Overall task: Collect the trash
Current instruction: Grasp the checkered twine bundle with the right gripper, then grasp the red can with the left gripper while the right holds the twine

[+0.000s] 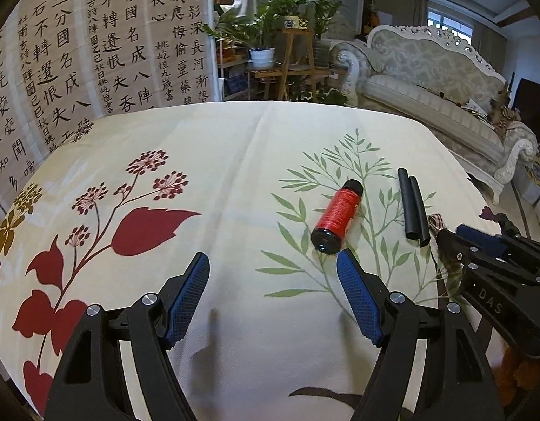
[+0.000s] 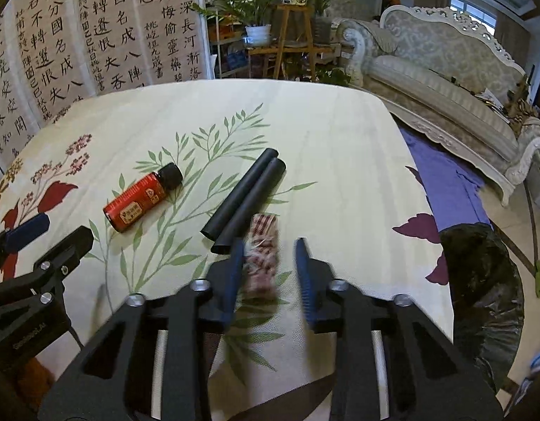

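Note:
A small checked red-and-white wrapper (image 2: 264, 249) lies on the floral tablecloth (image 2: 340, 147), between the blue pads of my right gripper (image 2: 268, 245). The left pad is at its edge, while a gap shows beside the right pad, so the jaws stand open around it. Two black tubes (image 2: 245, 196) lie just beyond, and a red bottle with a black cap (image 2: 140, 198) lies further left. My left gripper (image 1: 273, 263) hovers wide open over the cloth, holding nothing. The red bottle (image 1: 336, 217) lies just past its right fingertip. The right gripper (image 1: 459, 238) shows at the right edge.
A black trash bag (image 2: 480, 280) stands open on the floor off the table's right edge. Beyond the table are an ornate pale sofa (image 1: 427, 80), potted plants on wooden stands (image 1: 291, 45) and a calligraphy screen (image 1: 94, 52) at the left.

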The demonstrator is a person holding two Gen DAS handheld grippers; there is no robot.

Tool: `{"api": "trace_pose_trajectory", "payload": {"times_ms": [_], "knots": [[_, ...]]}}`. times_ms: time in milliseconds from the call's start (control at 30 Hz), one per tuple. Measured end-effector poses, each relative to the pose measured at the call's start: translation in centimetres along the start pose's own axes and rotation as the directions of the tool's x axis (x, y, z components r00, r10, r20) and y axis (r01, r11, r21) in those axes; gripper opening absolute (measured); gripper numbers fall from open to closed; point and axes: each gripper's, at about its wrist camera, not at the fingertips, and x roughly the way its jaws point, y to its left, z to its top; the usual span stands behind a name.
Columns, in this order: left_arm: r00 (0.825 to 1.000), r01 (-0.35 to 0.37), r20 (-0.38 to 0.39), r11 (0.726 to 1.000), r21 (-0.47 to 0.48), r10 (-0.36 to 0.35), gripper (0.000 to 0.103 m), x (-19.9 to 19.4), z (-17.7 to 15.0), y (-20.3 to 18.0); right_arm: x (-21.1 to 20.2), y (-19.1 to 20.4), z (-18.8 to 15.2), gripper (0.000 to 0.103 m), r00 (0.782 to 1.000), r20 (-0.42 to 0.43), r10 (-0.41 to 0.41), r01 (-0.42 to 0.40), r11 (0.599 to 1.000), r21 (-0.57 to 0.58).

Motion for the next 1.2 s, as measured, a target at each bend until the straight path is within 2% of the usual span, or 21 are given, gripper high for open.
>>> {"api": "trace_pose_trajectory", "payload": {"times_ms": [367,700,800,867,933,1033,1200], "knots": [[1.000,0.017,0.002,0.999,0.039,-0.017,0.074,1.6,1.4,-1.2,0.8,-3.3,0.5,0.019,0.999,-0.020,-0.037,0.038,0.998,0.055],[0.999,0.044,-0.021,0.996,0.080,-0.042,0.073,3.6,2.9,-2.6,1.1,-3.7,0.7,0.018,0.999,-0.020,-0.033,0.034,0.997,0.063],[0.998,0.059,-0.034,0.994,0.097,-0.056,0.058,3.8,2.9,-2.9,1.2,-3.7,0.8,0.018,0.999,-0.019,-0.032,0.033,0.997,0.064],[0.997,0.072,-0.048,0.992,0.103,-0.067,0.041,4.0,2.8,-3.0,1.2,-3.7,0.8,0.019,0.999,-0.019,-0.031,0.032,0.997,0.064],[0.995,0.088,-0.062,0.991,0.104,-0.082,0.029,4.3,2.9,-3.0,1.3,-3.8,0.9,0.019,0.999,-0.019,-0.031,0.032,0.997,0.064],[0.993,0.099,-0.072,0.990,0.101,-0.092,0.025,4.4,3.0,-2.9,1.2,-3.7,0.8,0.019,0.999,-0.019,-0.032,0.033,0.997,0.063],[0.994,0.092,-0.070,0.990,0.108,-0.085,0.025,4.5,3.0,-3.1,1.2,-3.7,0.8,0.019,0.999,-0.019,-0.032,0.034,0.997,0.063]]}}
